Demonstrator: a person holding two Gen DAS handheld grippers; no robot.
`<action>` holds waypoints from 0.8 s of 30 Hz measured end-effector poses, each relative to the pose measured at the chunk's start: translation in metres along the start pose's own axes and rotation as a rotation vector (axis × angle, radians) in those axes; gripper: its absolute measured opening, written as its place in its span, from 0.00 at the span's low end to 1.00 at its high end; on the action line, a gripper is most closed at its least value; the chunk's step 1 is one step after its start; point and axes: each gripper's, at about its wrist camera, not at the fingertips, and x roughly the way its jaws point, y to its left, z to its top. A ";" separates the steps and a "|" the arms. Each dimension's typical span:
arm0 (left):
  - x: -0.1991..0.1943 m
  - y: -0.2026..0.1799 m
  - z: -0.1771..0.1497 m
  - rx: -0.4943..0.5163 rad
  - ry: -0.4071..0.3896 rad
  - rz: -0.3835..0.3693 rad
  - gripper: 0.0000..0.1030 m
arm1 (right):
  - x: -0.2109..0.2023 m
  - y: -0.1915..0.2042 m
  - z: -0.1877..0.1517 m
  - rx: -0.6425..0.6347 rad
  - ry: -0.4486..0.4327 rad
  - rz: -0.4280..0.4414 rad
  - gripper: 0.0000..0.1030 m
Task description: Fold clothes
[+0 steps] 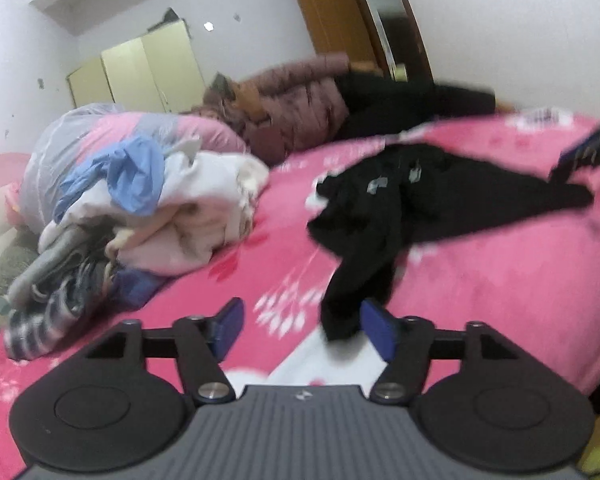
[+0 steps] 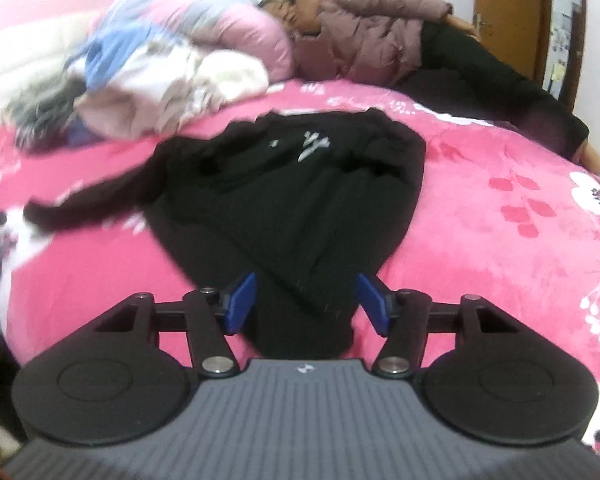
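Left wrist view: your left gripper (image 1: pixel 302 330) is spread, a sleeve of the black garment (image 1: pixel 432 200) dangling between its pads, the clothes pile (image 1: pixel 148 216) well left (blurred). Right wrist view: your right gripper (image 2: pixel 306 304) gapes around the garment's hem on the pink bedspread (image 2: pixel 500 208); a reclining person (image 2: pixel 380 40) lies beyond.

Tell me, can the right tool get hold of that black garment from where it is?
Probably yes: the right tool is open, with the black garment lying between its fingers and nothing in the way.
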 end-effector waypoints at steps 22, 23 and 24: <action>0.030 -0.034 0.014 0.115 0.127 0.042 0.08 | -0.069 -0.017 0.039 -0.318 -0.209 -0.113 0.02; 0.024 -0.037 0.015 0.137 0.125 0.034 0.08 | -0.078 -0.021 0.039 -0.352 -0.220 -0.125 0.02; 0.018 -0.041 0.015 0.161 0.124 0.019 0.07 | -0.086 -0.026 0.039 -0.384 -0.230 -0.137 0.02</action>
